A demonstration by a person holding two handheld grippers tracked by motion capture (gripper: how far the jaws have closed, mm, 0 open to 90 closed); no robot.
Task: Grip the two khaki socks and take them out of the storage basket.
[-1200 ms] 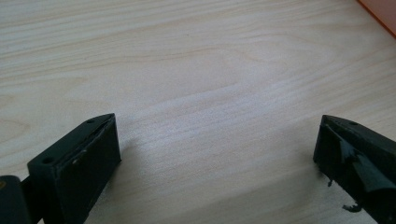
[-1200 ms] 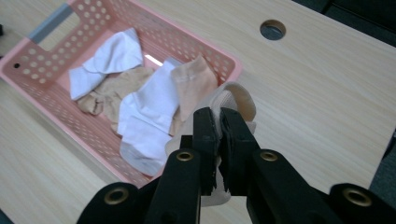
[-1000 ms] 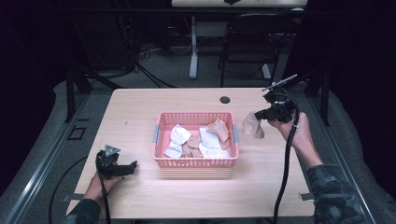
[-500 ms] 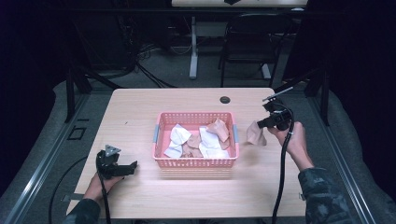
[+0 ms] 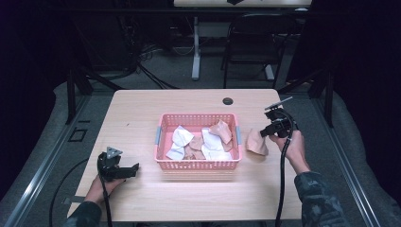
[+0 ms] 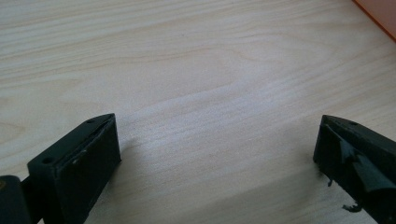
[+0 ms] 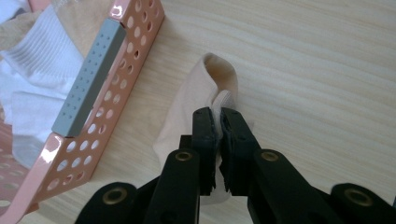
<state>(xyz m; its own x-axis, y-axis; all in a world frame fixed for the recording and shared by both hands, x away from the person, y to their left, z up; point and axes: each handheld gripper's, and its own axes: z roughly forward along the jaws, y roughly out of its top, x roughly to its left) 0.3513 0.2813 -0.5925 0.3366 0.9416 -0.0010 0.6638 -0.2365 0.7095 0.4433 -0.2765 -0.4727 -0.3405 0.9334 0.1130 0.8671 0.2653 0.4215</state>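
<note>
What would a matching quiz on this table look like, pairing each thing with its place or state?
Things:
1. pink perforated plastic basket
2. beige cloth piece
3. left gripper
4. small round black table hole

States:
A. jaws wide apart over bare wood
B. pinched by the right gripper
C. holds white and tan cloths
D. near the table's far edge

Pairs: 1-C, 2-B, 3-A, 4-D

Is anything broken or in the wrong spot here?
One beige sock lies outside the pink basket, on the table beside its right end, pinched in the right gripper. The other socks are piled inside. The left gripper has a pad that looks torn and frayed on one jaw.
</note>
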